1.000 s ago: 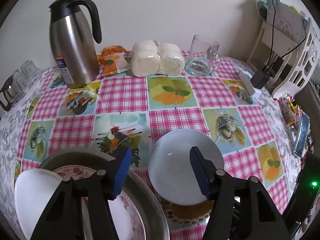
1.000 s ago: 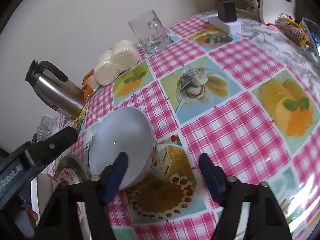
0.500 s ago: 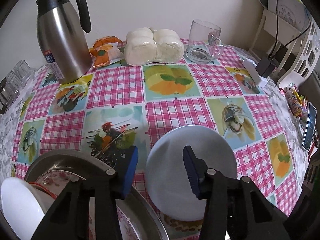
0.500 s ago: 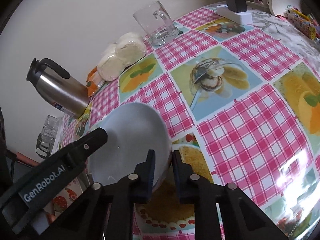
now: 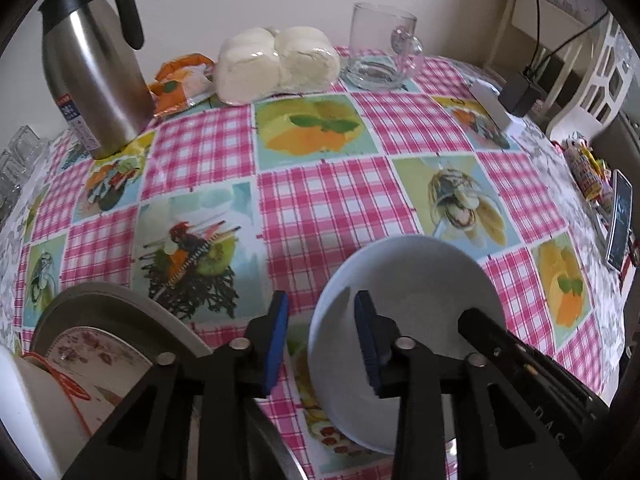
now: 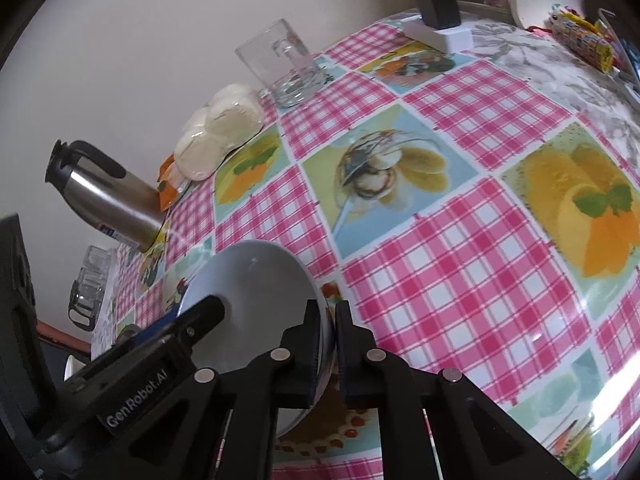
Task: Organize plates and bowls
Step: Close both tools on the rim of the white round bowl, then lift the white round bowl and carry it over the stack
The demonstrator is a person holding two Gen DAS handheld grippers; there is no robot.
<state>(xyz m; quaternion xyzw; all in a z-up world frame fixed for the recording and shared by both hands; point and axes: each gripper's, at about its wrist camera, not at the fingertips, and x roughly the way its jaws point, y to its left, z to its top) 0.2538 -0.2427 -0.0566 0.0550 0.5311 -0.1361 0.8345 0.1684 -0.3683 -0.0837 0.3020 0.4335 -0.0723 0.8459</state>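
Left wrist cam: my left gripper (image 5: 322,342) has its fingers straddling the near rim of the white bowl (image 5: 416,280), one blue pad outside, one inside. They've just been closing in, but there's a visible gap, so no pinch on it. The bowl sits on the checked desk (image 5: 320,200), just beside a metal tray (image 5: 120,304) holding a flowered plate (image 5: 92,356).

Right wrist cam: my right gripper (image 6: 328,344) has its fingers squeezed onto the bowl's rim on its other side, wall clamped between the pads. The steel thermos (image 6: 104,196) and glass mug (image 6: 284,68) stand well apart, by the wall.
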